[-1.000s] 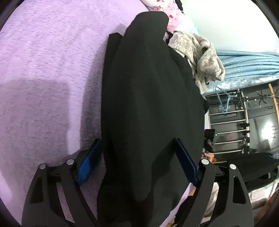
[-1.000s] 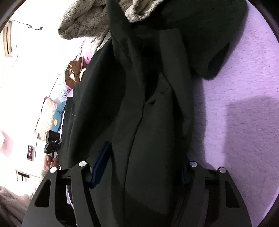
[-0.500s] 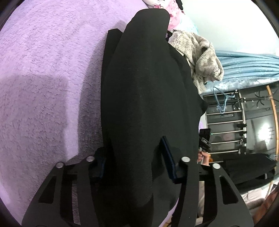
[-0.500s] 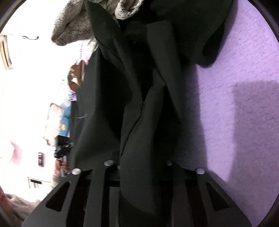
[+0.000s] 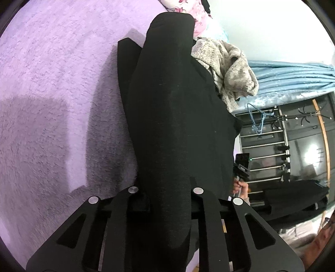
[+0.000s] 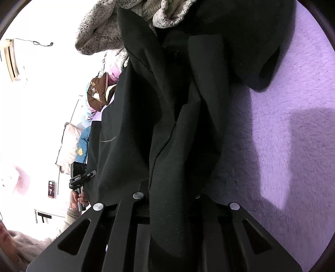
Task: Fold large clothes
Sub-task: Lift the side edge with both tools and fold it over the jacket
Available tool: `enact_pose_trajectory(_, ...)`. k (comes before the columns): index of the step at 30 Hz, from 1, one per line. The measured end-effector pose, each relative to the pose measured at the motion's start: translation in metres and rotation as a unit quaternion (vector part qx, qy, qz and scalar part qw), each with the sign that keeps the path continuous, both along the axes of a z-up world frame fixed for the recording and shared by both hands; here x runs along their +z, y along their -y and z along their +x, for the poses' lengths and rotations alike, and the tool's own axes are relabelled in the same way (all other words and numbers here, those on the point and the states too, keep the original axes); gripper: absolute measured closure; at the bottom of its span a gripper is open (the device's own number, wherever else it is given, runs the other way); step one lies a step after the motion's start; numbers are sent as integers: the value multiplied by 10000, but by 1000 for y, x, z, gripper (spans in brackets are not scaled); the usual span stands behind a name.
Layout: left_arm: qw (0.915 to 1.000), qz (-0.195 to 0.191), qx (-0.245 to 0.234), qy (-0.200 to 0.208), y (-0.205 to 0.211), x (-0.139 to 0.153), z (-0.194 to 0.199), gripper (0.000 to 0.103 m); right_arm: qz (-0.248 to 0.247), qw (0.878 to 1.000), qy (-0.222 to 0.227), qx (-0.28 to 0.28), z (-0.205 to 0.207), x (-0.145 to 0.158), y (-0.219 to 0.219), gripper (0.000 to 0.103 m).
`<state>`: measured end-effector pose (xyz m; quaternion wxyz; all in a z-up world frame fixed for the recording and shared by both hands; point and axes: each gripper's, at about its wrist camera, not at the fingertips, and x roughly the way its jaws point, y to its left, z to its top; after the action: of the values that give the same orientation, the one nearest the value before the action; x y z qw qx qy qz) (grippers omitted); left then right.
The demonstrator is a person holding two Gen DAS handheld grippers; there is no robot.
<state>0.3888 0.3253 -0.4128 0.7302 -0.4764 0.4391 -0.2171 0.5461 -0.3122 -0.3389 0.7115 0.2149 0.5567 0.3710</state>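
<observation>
A large black garment (image 5: 175, 108) lies on a purple fuzzy bedspread (image 5: 52, 94) and runs away from the camera in both wrist views. My left gripper (image 5: 167, 188) is shut on the garment's near edge, with cloth bunched between the jaws and draped over them. My right gripper (image 6: 169, 194) is shut on another part of the same black garment (image 6: 171, 117), whose collar and folds hang in front of it. The fingertips are hidden by the cloth in both views.
A grey knitted garment (image 5: 230, 69) lies beside the black one; it also shows in the right wrist view (image 6: 100, 31). Pink floral bedding (image 5: 194, 16), a blue curtain (image 5: 293, 79), a metal rack (image 5: 268, 146) and a person's hand with a phone (image 5: 240, 167) are beyond the bed.
Both grippers went from open around the black garment to shut on it. The cloth now bunches between the jaws.
</observation>
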Motion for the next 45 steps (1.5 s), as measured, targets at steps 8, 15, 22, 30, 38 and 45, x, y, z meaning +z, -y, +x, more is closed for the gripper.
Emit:
enact_pose_trajectory(8, 9998, -18, 7, 175, 5, 20, -9, 90, 153, 9998, 126, 32, -14, 20, -4, 93)
enact_pose_trajectory(15, 9993, -109, 26, 366, 12, 40, -27, 90, 307, 9989, 320, 155, -35, 49, -14, 93)
enact_pose_trajectory(22, 9983, -146, 1, 556, 30, 67, -55, 90, 392, 9977, 504, 238, -67, 73, -24, 93)
enact_pose_trajectory(30, 9975, -222, -14, 674, 62, 93, -101, 90, 434, 9959, 639, 474, -107, 91, -38, 94)
enact_pose_trajectory(38, 9982, -345, 20, 496, 91, 101, -153, 91, 565, 9958, 517, 500, -160, 100, -30, 93)
enact_pose_trajectory(45, 9974, -586, -83, 400, 121, 119, -207, 90, 446, 9930, 659, 874, -203, 139, -43, 93)
